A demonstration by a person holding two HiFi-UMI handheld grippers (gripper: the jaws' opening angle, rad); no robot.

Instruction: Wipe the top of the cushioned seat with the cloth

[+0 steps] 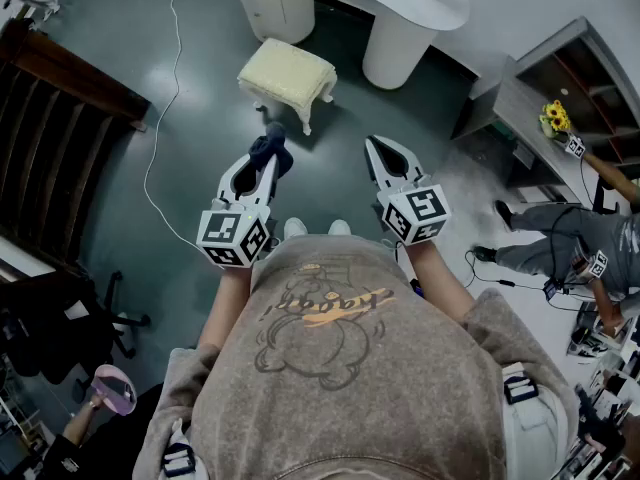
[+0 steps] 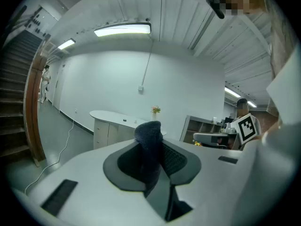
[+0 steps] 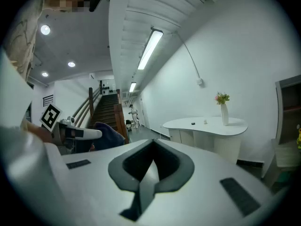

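Observation:
The cushioned seat (image 1: 287, 76) is a low cream stool standing on the grey floor, ahead of both grippers and apart from them. My left gripper (image 1: 268, 156) is shut on a dark blue cloth (image 1: 272, 151), which bunches up between the jaws (image 2: 149, 140). My right gripper (image 1: 383, 150) is held level beside it, shut with nothing in it (image 3: 151, 160). The right gripper view also catches the left gripper (image 3: 83, 133) and the cloth (image 3: 107, 133). Both gripper views point over the room, so neither shows the seat.
A white curved counter (image 1: 400, 8) stands behind the seat. A wooden staircase (image 1: 60, 108) fills the left side, with a thin cable (image 1: 160, 118) running across the floor beside it. At the right are a shelf unit (image 1: 560, 88) and another person (image 1: 570, 238). A black office chair (image 1: 60, 318) sits at lower left.

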